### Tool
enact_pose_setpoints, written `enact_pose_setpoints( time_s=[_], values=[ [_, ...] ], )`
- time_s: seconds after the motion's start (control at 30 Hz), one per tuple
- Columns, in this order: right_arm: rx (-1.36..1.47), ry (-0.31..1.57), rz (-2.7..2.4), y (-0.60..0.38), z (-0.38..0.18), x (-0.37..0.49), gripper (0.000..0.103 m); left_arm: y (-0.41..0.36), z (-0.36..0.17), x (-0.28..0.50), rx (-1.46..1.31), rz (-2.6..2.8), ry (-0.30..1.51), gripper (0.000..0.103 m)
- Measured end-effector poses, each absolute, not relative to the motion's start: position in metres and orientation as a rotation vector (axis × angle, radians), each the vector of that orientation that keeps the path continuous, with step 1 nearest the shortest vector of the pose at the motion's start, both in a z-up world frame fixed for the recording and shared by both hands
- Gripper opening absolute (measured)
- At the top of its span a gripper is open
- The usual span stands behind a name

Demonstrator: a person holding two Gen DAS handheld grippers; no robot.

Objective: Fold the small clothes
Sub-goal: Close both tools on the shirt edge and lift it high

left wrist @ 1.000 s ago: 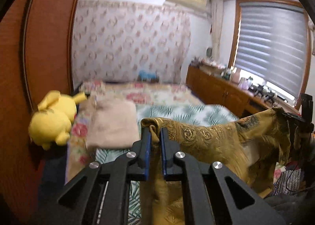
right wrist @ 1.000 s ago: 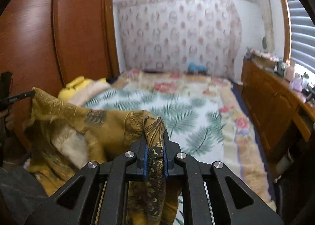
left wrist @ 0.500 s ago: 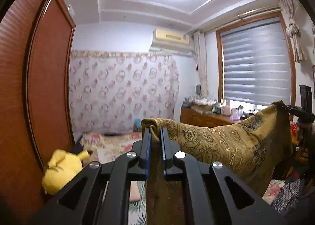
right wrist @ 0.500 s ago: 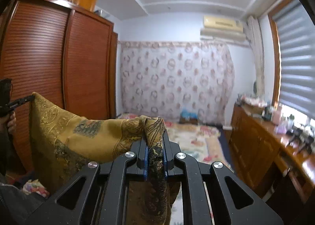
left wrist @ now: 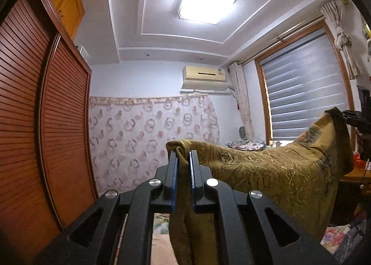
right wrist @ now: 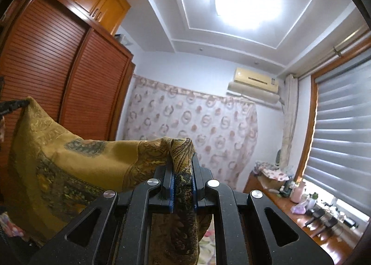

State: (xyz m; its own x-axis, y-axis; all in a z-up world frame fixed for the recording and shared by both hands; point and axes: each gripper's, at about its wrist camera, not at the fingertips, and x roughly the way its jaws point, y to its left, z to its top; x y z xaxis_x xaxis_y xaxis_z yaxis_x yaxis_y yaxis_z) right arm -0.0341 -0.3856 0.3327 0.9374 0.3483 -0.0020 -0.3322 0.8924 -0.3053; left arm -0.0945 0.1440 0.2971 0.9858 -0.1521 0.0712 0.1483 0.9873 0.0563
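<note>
While both grippers, left and right, clench 1 corner each of the cloth held aloft, we should keep it taut and level before lowering.

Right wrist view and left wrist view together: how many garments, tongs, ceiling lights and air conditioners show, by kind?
Mustard patterned garment: 1
Tongs, both shut on it: 2, left tongs and right tongs
Ceiling light: 1
Air conditioner: 1
Total: 5
</note>
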Motion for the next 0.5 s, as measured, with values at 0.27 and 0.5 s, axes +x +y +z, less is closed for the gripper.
enact_pose_setpoints(
  time_s=[0.27, 0.5],
  values=[
    [-0.326, 0.117, 0.344, -0.38, 0.279, 0.05, 0.008, 0.144, 0.247, 0.008, 0.073, -0.108, 0.116, 0.006],
    [-0.316, 0.366, 0.338, -0.374, 0.151, 0.188, 0.008, 0.145, 0.122, 0.14, 0.049, -0.103, 0.375, 0.006]
  ],
)
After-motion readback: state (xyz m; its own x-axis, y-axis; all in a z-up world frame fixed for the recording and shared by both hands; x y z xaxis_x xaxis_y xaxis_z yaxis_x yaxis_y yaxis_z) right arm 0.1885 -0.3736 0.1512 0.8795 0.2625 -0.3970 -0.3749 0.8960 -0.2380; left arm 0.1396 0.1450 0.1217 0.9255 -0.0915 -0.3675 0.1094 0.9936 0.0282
